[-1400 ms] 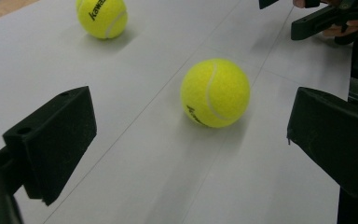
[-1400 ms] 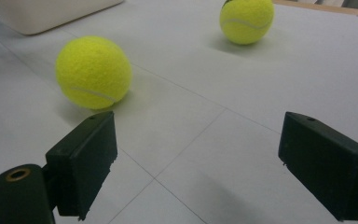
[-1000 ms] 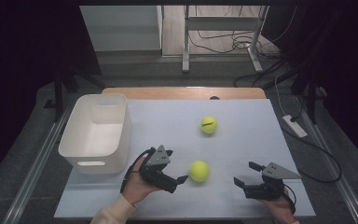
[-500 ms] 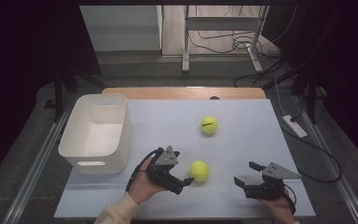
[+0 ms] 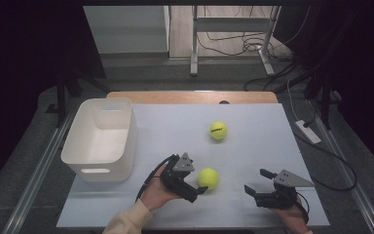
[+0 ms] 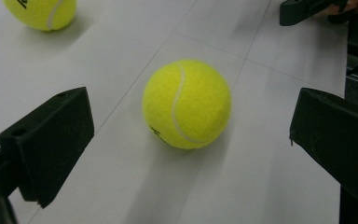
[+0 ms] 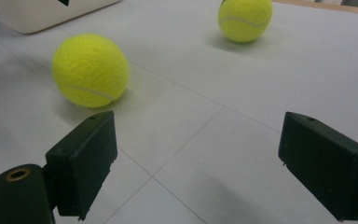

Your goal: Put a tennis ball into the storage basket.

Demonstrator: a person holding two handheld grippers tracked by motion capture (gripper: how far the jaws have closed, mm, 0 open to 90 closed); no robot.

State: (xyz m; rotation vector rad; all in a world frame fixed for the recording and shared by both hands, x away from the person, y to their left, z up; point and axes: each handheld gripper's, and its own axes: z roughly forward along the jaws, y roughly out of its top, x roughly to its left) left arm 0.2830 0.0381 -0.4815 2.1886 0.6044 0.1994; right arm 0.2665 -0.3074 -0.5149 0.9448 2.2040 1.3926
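Note:
Two yellow tennis balls lie on the white table top. The near ball [image 5: 208, 178] [image 6: 186, 103] [image 7: 91, 70] rests just in front of my left gripper [image 5: 195, 178] [image 6: 198, 135], whose open jaws stand wide on either side of it without touching. The far ball [image 5: 218, 130] [image 6: 39, 11] [image 7: 245, 18] sits alone toward the table's middle. My right gripper [image 5: 254, 181] [image 7: 223, 158] is open at the front right with nothing between its jaws, pointing left toward the near ball; its jaws also show as the dark gripper [image 6: 307, 9] at the top right of the left gripper view.
A white plastic bin [image 5: 97, 141] [image 7: 51, 11] stands on the table's left side, open at the top. A wooden strip [image 5: 192, 96] runs along the table's far edge. Cables and a power strip [image 5: 308, 131] lie on the floor to the right.
My left gripper has slid right toward the near ball, so its open jaws now flank it. The right gripper and both balls have stayed put.

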